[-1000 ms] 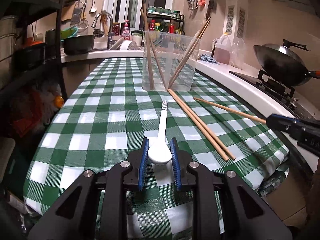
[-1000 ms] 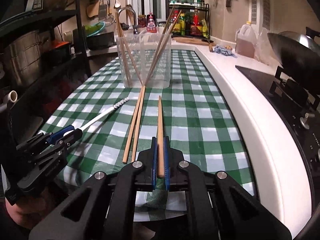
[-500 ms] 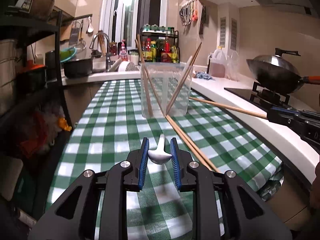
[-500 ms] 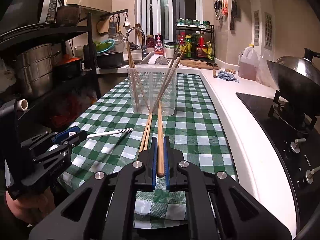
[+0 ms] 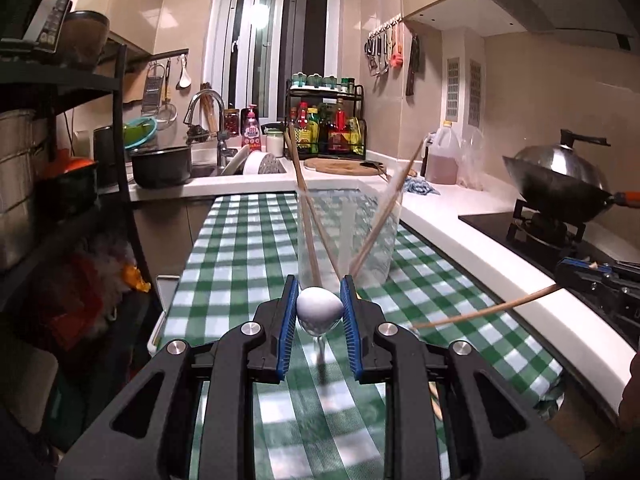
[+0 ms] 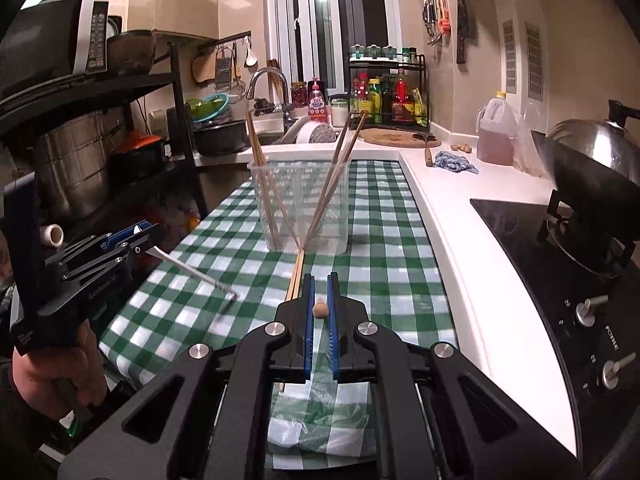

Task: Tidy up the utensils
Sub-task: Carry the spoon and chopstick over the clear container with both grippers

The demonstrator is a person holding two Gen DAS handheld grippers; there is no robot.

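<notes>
In the left wrist view, the left gripper (image 5: 319,307) is clenched on a white spoon (image 5: 319,309): its ribbed blue pads (image 5: 287,332) press both sides of the smooth, egg-shaped bowl, and the thin handle drops away below, blurred, above the green-and-white checked tablecloth (image 5: 240,264). Straight ahead on the cloth stands a clear plastic container (image 5: 347,236) with faintly ridged walls, holding slim wooden chopsticks (image 5: 308,220) that lean outward in a V past its rim. At the right edge the right gripper (image 5: 576,270) pinches one long, round wooden chopstick (image 5: 484,312), which slants down and to the left over the cloth, clear of the surface. A dark rounded wok (image 5: 560,188) sits on the stove beyond the smooth white counter edge (image 5: 500,264). In the right wrist view, the right gripper (image 6: 320,312) grasps the same chopstick (image 6: 321,309) end-on, so only its round, pale wood tip shows between the blue pads (image 6: 307,320). A pair of chopsticks (image 6: 296,276) lies flat on the checked tablecloth (image 6: 380,264) just ahead, pointing toward the base of the clear container (image 6: 302,208), where more sticks (image 6: 260,184) stand tilted. To the left, the left gripper (image 6: 138,236) holds the spoon (image 6: 192,274) lifted off the table, its straight white handle angling down to a patterned tip that hangs close to the cloth; whether it touches cannot be told.
</notes>
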